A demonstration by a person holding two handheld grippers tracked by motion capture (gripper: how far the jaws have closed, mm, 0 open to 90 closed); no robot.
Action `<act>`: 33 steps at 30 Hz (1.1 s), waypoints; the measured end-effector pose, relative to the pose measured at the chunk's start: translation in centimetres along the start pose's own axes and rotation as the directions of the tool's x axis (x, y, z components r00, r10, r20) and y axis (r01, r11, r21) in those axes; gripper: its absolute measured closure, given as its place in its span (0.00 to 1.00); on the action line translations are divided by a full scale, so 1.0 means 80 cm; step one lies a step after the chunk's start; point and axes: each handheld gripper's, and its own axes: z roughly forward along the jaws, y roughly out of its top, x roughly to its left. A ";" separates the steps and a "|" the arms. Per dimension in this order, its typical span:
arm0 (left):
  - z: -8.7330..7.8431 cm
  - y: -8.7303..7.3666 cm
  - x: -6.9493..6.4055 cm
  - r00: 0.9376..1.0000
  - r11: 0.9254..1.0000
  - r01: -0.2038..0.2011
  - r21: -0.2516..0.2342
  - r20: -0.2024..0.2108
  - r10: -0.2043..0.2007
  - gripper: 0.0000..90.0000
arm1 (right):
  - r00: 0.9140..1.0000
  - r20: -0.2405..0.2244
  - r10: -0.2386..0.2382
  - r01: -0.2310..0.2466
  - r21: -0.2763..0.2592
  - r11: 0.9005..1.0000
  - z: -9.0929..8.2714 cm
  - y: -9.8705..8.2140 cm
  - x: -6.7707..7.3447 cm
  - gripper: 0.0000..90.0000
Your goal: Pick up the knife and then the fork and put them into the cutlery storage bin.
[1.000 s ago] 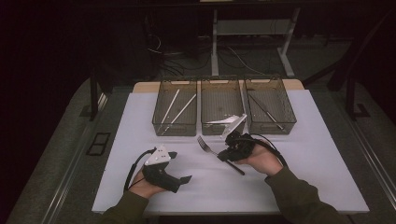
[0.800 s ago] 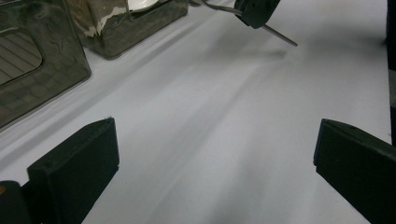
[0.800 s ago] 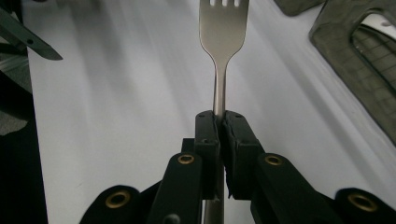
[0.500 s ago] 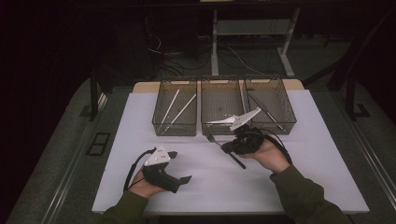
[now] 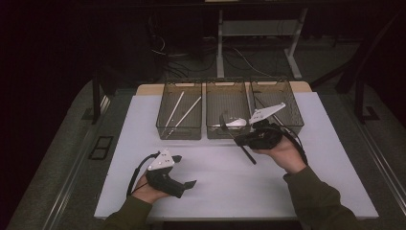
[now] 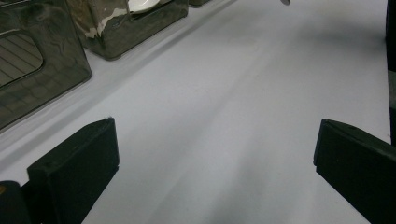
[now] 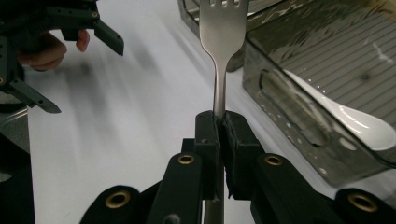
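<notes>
**Holding a fork clear of the bench beside the middle bin**

Resting low at the near left of the white bench [image 5: 143, 124], the left gripper [image 5: 184, 171] is seen with its jaws spread wide and nothing between them; in the left gripper view only bare bench surface lies between the two black pads, and both pads are cut off by the picture's edges. Farther back, a left bin [image 5: 179, 115] is seen with two pale sticks [image 5: 184, 111] leaning inside; what they are cannot be made out. Next to it, a middle bin [image 5: 227, 98] holds a white spoon [image 5: 232, 123], whose handle is blurred behind the tinted wall. In front of that bin the right gripper [image 5: 239, 141] is held in a hand [image 5: 282, 153], its jaws pressed together on the neck of a metal fork [image 7: 223, 28]. In the right gripper view the tines are cut off by the top edge and the handle is hidden behind the jaws. From the high view the fork shows only as a thin dark line crossing the jaws. A right bin [image 5: 287, 103] is partly covered by the gripper's grey plate; its contents are hard to tell.
</notes>
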 end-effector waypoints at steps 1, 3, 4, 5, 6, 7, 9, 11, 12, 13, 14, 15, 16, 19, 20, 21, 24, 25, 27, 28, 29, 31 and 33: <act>0.000 0.000 0.000 1.000 1.000 0.000 0.001 0.000 0.000 0.00 | 1.000 0.005 -0.001 0.001 -0.008 1.000 -0.003 0.000 -0.001 0.94; 0.000 0.000 0.000 1.000 1.000 -0.001 0.001 0.000 0.001 0.00 | 1.000 0.012 0.005 -0.004 -0.025 1.000 -0.008 0.001 -0.004 0.94; 0.000 0.000 0.000 1.000 1.000 0.000 0.001 -0.001 0.000 0.00 | 1.000 0.017 0.005 -0.004 -0.034 0.999 -0.011 0.001 -0.005 0.94; 0.000 0.000 0.000 1.000 1.000 0.001 0.001 -0.001 -0.001 0.00 | 1.000 0.022 0.008 -0.007 -0.043 0.999 -0.014 0.001 -0.006 0.94; 0.000 0.000 0.000 1.000 1.000 0.002 0.001 -0.001 -0.002 0.00 | 1.000 0.026 0.007 -0.006 -0.050 0.999 -0.016 0.001 -0.007 0.94; 0.000 0.000 0.000 1.000 1.000 0.003 0.000 -0.002 -0.003 0.00 | 0.999 0.032 0.007 -0.005 -0.059 0.998 -0.019 0.001 -0.008 0.94; 0.000 0.000 0.000 1.000 1.000 0.002 0.000 -0.002 -0.002 0.00 | 0.999 0.039 0.012 -0.009 -0.070 0.997 -0.023 0.002 -0.010 0.94; 0.000 0.000 0.000 1.000 1.000 0.003 0.001 -0.002 -0.003 0.00 | 0.999 0.049 0.011 -0.007 -0.082 0.997 -0.027 0.002 -0.011 0.94; 0.000 0.000 0.000 1.000 1.000 0.004 0.001 -0.002 -0.004 0.00 | 0.998 0.055 0.012 -0.007 -0.088 0.996 -0.029 0.003 -0.012 0.94; 0.000 0.000 0.000 1.000 1.000 0.004 0.001 -0.003 -0.004 0.00 | 0.998 0.058 0.016 -0.010 -0.094 0.996 -0.030 0.003 -0.013 0.94; 0.000 0.000 0.000 1.000 1.000 0.005 0.001 -0.003 -0.005 0.00 | 0.998 0.064 0.015 -0.009 -0.096 0.995 -0.032 0.003 -0.015 0.94; 0.000 0.000 0.000 1.000 1.000 0.006 0.001 -0.003 -0.006 0.00 | 0.997 0.072 0.014 -0.007 -0.105 0.994 -0.034 0.002 -0.016 0.94; 0.000 0.000 0.000 1.000 1.000 0.009 0.001 -0.002 -0.009 0.00 | 0.997 0.078 0.017 -0.009 -0.109 0.994 -0.035 0.002 -0.018 0.94; 0.000 0.000 0.000 1.000 1.000 0.012 0.000 -0.003 -0.012 0.00 | 0.995 0.099 0.025 -0.012 -0.126 0.992 -0.042 0.002 -0.023 0.94; 0.000 0.000 0.000 1.000 1.000 0.012 0.000 -0.003 -0.012 0.00 | 0.994 0.106 0.026 -0.012 -0.130 0.991 -0.044 0.001 -0.025 0.94; 0.000 0.000 0.000 1.000 1.000 0.013 0.000 -0.003 -0.013 0.00 | 0.993 0.116 0.029 -0.013 -0.134 0.991 -0.047 0.001 -0.027 0.94; 0.000 0.000 0.000 1.000 1.000 0.012 0.000 -0.003 -0.012 0.00 | 0.990 0.134 0.042 -0.021 -0.154 0.988 -0.054 0.000 -0.033 0.94; 0.000 0.000 -0.001 1.000 1.000 0.012 0.000 -0.004 -0.012 0.00 | 0.989 0.139 0.047 -0.025 -0.161 0.987 -0.056 0.000 -0.036 0.94; 0.000 0.000 -0.001 1.000 1.000 0.012 0.000 -0.005 -0.012 0.00 | 0.986 0.155 0.054 -0.027 -0.174 0.984 -0.061 -0.001 -0.041 0.94; 0.000 0.000 -0.001 1.000 1.000 0.012 -0.001 -0.006 -0.012 0.00 | 0.984 0.166 0.061 -0.031 -0.178 0.984 -0.064 -0.001 -0.044 0.94; 0.000 0.000 0.000 1.000 1.000 0.011 -0.001 -0.006 -0.011 0.00 | 0.983 0.173 0.064 -0.032 -0.182 0.983 -0.066 -0.001 -0.048 0.94; 0.000 0.000 0.000 1.000 1.000 0.008 0.000 -0.007 -0.008 0.00 | 0.979 0.190 0.076 -0.039 -0.191 0.981 -0.072 -0.001 -0.057 0.94; 0.000 0.000 -0.001 1.000 1.000 0.011 -0.002 -0.008 -0.011 0.00 | 0.975 0.208 0.084 -0.043 -0.195 0.980 -0.078 -0.001 -0.065 0.94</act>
